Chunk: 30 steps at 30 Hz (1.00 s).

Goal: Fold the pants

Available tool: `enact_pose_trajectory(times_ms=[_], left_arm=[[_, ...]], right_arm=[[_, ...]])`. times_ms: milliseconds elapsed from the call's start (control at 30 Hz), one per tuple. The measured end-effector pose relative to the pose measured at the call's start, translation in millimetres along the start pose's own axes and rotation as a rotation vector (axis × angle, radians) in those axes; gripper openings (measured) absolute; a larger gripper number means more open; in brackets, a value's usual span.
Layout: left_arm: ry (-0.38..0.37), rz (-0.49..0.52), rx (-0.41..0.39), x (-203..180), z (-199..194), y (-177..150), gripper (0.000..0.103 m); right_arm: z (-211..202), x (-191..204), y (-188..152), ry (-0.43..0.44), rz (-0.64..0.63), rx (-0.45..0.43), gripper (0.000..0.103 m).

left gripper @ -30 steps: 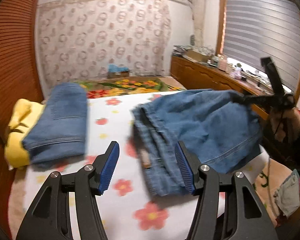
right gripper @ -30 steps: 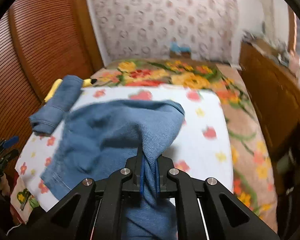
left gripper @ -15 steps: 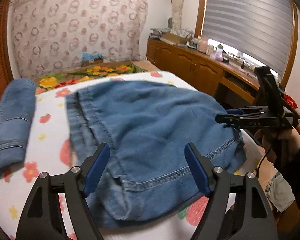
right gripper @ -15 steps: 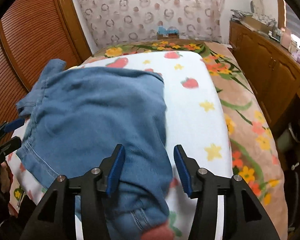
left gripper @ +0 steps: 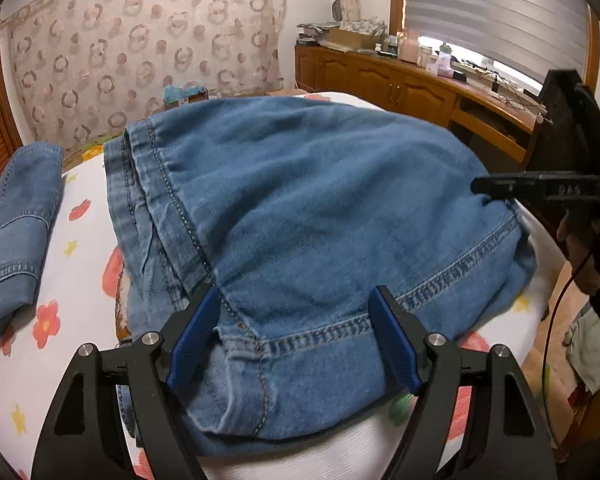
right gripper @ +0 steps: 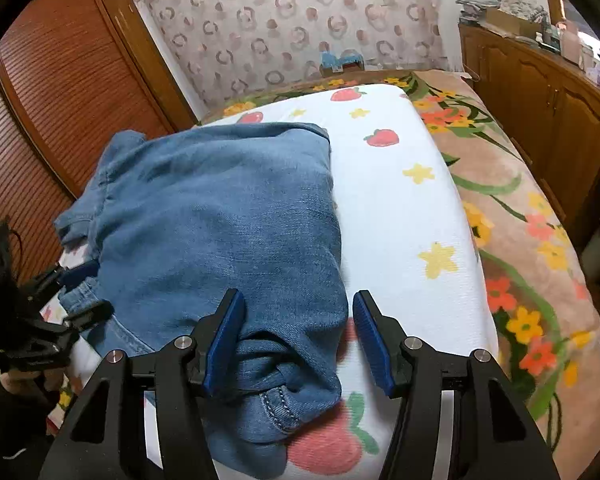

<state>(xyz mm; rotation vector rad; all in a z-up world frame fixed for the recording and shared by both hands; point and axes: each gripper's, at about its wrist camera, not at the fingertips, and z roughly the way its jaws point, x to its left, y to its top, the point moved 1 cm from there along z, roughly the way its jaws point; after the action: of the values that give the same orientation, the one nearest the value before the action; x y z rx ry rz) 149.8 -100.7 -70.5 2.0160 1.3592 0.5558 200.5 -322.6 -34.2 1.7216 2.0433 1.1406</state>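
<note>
Blue denim pants point(left gripper: 300, 208) lie folded over in a heap on the white flowered blanket point(left gripper: 80, 264); they also show in the right wrist view point(right gripper: 220, 216). My left gripper point(left gripper: 296, 332) is open and empty, its blue pads straddling the near hem seam. My right gripper point(right gripper: 298, 332) is open and empty over the pants' near corner. It shows side-on at the far right of the left wrist view point(left gripper: 484, 186). The left gripper shows at the left edge of the right wrist view point(right gripper: 82, 292).
A second folded pair of jeans point(left gripper: 16, 232) lies at the left of the blanket. A wooden cabinet point(left gripper: 400, 88) with clutter runs along the right under the window. A slatted wooden door point(right gripper: 52, 112) stands on the left. The flowered bedspread point(right gripper: 520, 220) lies right of the blanket.
My right gripper let go of the denim it was holding up and opened; the pants dropped flat onto the blanket. My left gripper moved in over the near hem.
</note>
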Motion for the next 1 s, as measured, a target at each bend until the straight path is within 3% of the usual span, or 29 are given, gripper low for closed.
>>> enact_pose_trajectory(times_ms=[200,400,467,567,667,1000], left_arm=[[-0.016,-0.002,0.006,1,-1,-3,0.078],[-0.018,-0.008,0.009,5,-1,-5,0.078],[-0.021,-0.017,0.008,5,-2,-5,0.078],[-0.022,-0.022,0.004,6,-2,-7,0.078],[-0.024,-0.028,0.003,8,-2,-7,0.078],[-0.054,-0.083,-0.028,23,-30,-12,0.078]], right_arm=[[8,-4,-3,-0.008,-0.006,0.013,0.060],[16,-2,-4,0.040,0.018,0.010,0.058],[19,2,-4,0.076,0.015,0.018,0.035],[14,12,-2,0.081,-0.033,0.009,0.019],[4,26,5,0.068,-0.071,-0.023,0.013],[-28,101,47,0.128,-0.222,-0.152,0.011]])
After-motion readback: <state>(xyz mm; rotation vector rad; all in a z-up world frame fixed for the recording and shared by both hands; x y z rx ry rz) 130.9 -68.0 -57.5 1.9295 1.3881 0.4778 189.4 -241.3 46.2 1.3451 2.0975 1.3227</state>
